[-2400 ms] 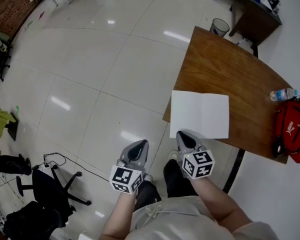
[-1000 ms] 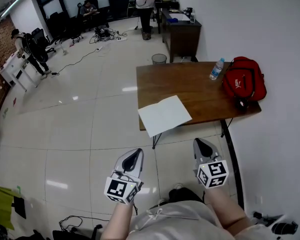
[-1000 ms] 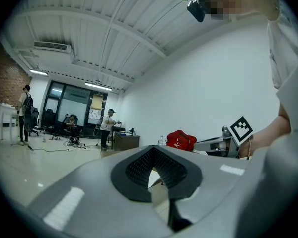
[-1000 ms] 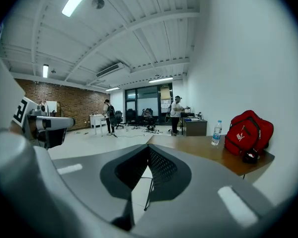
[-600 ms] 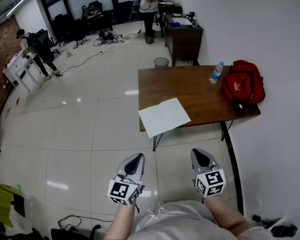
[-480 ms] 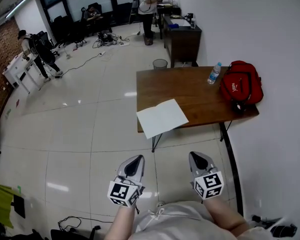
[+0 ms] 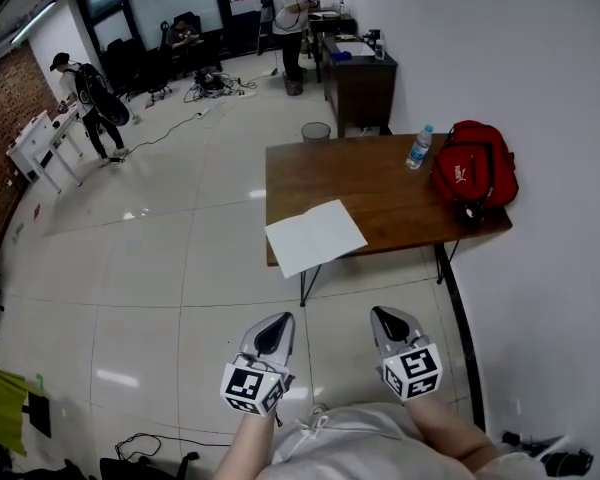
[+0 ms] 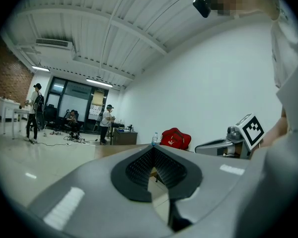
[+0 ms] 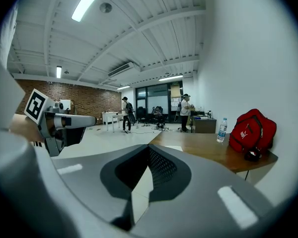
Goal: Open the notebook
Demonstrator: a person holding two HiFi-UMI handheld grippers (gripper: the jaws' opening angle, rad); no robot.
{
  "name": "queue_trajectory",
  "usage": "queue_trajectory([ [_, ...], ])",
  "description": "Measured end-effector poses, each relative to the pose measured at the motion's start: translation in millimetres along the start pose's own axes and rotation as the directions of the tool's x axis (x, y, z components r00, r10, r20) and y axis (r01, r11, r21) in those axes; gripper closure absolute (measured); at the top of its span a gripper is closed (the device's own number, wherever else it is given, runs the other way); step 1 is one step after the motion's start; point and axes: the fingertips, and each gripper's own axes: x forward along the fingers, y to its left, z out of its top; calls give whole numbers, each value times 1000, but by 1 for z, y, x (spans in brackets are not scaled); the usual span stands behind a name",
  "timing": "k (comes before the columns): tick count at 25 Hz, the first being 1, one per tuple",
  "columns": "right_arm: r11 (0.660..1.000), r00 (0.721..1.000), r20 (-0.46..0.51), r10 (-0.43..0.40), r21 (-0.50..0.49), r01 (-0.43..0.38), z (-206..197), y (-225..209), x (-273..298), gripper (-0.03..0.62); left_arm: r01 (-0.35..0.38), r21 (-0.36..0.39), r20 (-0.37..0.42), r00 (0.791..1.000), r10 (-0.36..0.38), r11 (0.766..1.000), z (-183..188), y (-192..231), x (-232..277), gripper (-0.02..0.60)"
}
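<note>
Notebook (image 7: 315, 236) in the head view lies as a flat white spread at the near left corner of the desk (image 7: 380, 178), one edge overhanging, right of frame centre. A moment ago both claws sat just beside it. Now the desk is well apart from them, so the person has stepped back. I judge the opening done and this a withdrawal. The left claw (image 7: 277, 320) and right claw (image 7: 385, 315) hang low in frame.

Left gripper view – the jaws meet at their tips, with nothing between them.

Right gripper view – the same: tips together and empty, with the desk far ahead at right.
</note>
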Motion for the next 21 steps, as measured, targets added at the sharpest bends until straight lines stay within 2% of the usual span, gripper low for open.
queue_trajectory([
  [21, 999, 999, 5, 36, 25, -36, -4, -3, -8, 586, -19, 9, -29, 999, 19, 1000, -9, -9, 3, 577],
])
